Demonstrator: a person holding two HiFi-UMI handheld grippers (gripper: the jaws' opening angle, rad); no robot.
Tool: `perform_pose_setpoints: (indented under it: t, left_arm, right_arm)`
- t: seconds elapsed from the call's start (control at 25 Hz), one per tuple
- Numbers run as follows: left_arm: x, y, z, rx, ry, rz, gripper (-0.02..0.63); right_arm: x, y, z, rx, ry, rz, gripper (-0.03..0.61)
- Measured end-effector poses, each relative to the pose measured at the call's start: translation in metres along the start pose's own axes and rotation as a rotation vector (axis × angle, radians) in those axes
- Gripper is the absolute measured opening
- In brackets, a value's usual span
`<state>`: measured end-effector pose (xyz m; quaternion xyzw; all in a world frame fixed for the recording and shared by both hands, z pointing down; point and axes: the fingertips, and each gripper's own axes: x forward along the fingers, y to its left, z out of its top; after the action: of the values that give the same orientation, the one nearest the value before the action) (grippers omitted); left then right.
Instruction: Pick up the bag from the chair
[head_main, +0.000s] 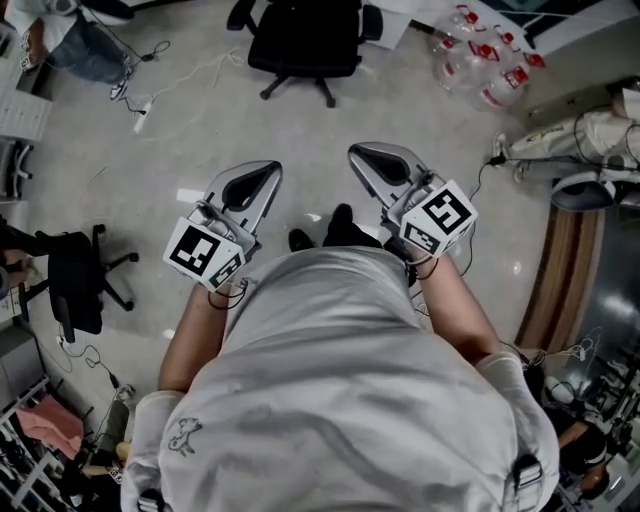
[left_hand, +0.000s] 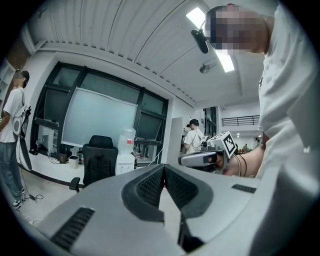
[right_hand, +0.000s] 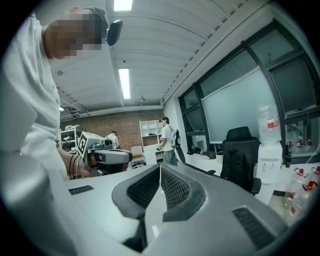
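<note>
A black office chair (head_main: 305, 40) stands across the floor ahead of me, far from both grippers. A dark bag (right_hand: 236, 161) seems to lean on its seat and back; the chair (left_hand: 100, 162) shows in the left gripper view too. My left gripper (head_main: 255, 180) is held level in front of my chest, jaws shut with nothing between them (left_hand: 164, 167). Beside it my right gripper (head_main: 380, 158) is also shut and empty (right_hand: 160, 167). Each gripper view catches the other gripper: the right one (left_hand: 200, 158) and the left one (right_hand: 107, 156).
A second black chair (head_main: 75, 280) stands at the left with something dark draped on it. A pack of water bottles (head_main: 485, 60) lies at the back right, cables and a power strip (head_main: 140, 110) at the back left. A person (left_hand: 12, 135) stands left; others (right_hand: 167, 140) farther off.
</note>
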<state>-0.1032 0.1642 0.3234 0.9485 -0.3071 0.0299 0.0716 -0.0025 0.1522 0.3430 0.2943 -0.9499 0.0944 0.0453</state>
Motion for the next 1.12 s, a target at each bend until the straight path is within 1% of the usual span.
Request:
perform_pose_setpoints:
  t: [0.16, 0.4, 0.6, 0.84, 1.12]
  left_arm:
    - [0.011, 0.016, -0.001, -0.004, 0.003, 0.007, 0.012]
    - [0.033, 0.048, 0.000, -0.012, 0.012, 0.036, 0.012]
    - [0.060, 0.081, 0.005, -0.021, 0.008, 0.075, 0.012]
    - [0.107, 0.123, 0.014, -0.031, -0.003, 0.099, 0.012]
    - [0.177, 0.147, 0.028, -0.024, 0.000, 0.103, 0.012]
  right_arm:
    - [0.011, -0.018, 0.000, -0.008, 0.017, 0.003, 0.035]
    - [0.042, -0.052, 0.004, 0.013, 0.015, 0.045, 0.035]
    - [0.062, -0.092, 0.009, 0.023, 0.024, 0.069, 0.035]
    - [0.083, -0.149, 0.018, 0.035, 0.025, 0.078, 0.035]
    - [0.077, -0.217, 0.027, 0.050, 0.018, 0.081, 0.035]
